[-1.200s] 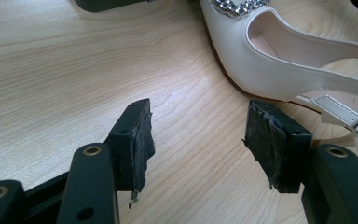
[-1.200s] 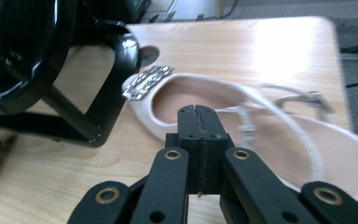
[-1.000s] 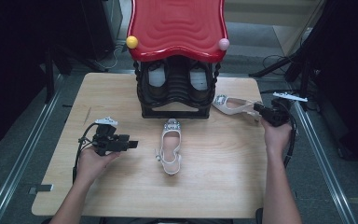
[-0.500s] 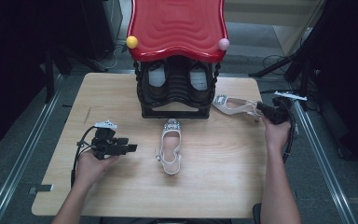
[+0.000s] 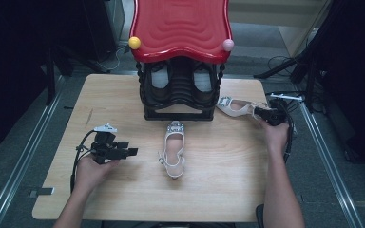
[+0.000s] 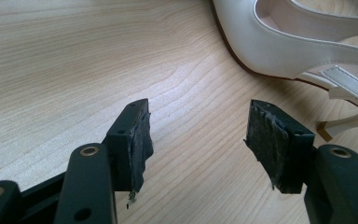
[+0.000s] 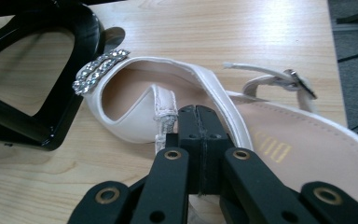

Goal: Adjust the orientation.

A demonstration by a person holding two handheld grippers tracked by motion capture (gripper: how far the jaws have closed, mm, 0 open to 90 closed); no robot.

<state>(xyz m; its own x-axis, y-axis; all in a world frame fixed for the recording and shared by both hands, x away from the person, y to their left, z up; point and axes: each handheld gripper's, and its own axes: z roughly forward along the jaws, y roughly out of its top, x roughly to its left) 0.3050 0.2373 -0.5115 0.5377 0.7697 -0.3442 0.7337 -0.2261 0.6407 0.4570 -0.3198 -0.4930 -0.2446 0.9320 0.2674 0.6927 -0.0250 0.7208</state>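
Right gripper [image 7: 199, 122], jaws pressed together empty above the cream leather sandal with rhinestone toe band [image 7: 168, 100], should spread before descending squarely over the side wall.

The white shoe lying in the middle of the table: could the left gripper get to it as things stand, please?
Probably yes. The left gripper rests open on the table beside the white shoe, pointing toward it, and only bare wood lies between them. In the left gripper view the shoe's side sits just beyond the open jaws.
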